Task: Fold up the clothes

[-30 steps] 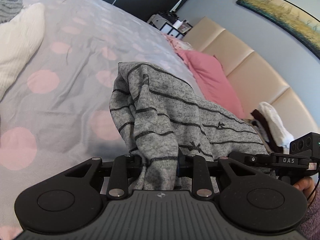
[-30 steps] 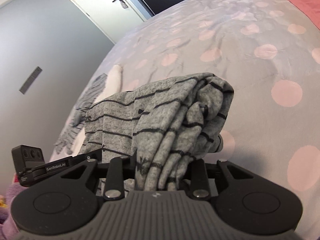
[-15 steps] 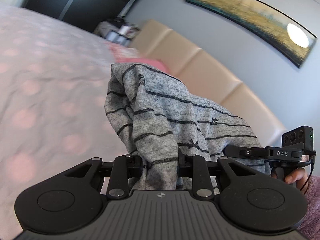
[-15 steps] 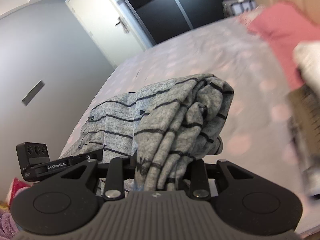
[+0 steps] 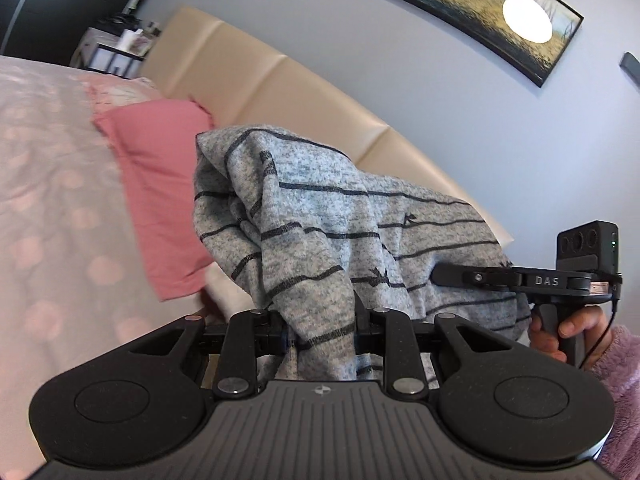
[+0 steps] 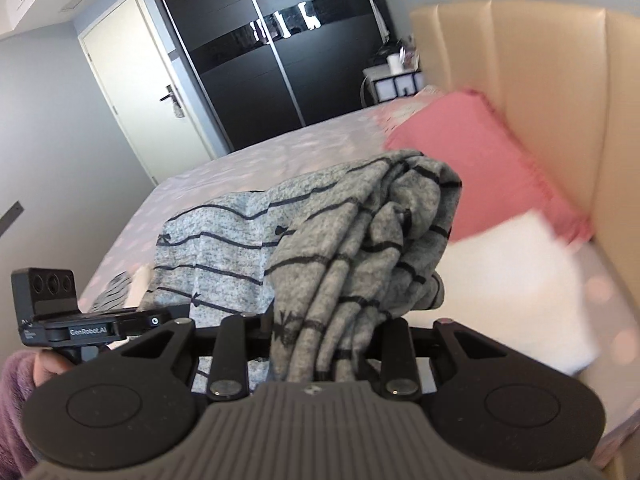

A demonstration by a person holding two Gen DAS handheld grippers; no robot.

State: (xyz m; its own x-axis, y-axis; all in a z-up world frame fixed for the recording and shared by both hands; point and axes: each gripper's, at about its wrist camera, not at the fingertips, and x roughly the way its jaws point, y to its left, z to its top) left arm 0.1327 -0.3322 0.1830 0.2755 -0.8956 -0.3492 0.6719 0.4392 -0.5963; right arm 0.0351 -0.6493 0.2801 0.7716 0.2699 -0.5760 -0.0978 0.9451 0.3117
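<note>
Left gripper (image 5: 322, 326) clamped on a bunched edge of the grey striped sweater (image 5: 320, 220); fabric fills the gap between its jaws and drapes up and to 3 o'clock. Right gripper (image 6: 320, 334) likewise closed on a thick gathered fold of the same sweater, which rises toward 12 o'clock and flops over to 2 o'clock. Sweater hangs in the air between the two grippers, above the bed, stretched sideways from one to the other.

In the left wrist view the right gripper shows at 3 o'clock, with the person's hand (image 5: 560, 330) on its handle and a fuzzy purple sleeve (image 5: 618, 364) below. In the right wrist view the left gripper shows at 9 o'clock.

Polka-dot bedspread (image 5: 48, 216) at 9 o'clock, pink pillow (image 5: 160, 184) at 10 o'clock against the beige padded headboard (image 5: 280, 92). Framed painting (image 5: 460, 4) at 1 o'clock on the wall. Right view: white folded item (image 6: 516, 284) at 3 o'clock beside the pillow, black wardrobe (image 6: 272, 52) at 12 o'clock, white door (image 6: 140, 80) at 10 o'clock.
</note>
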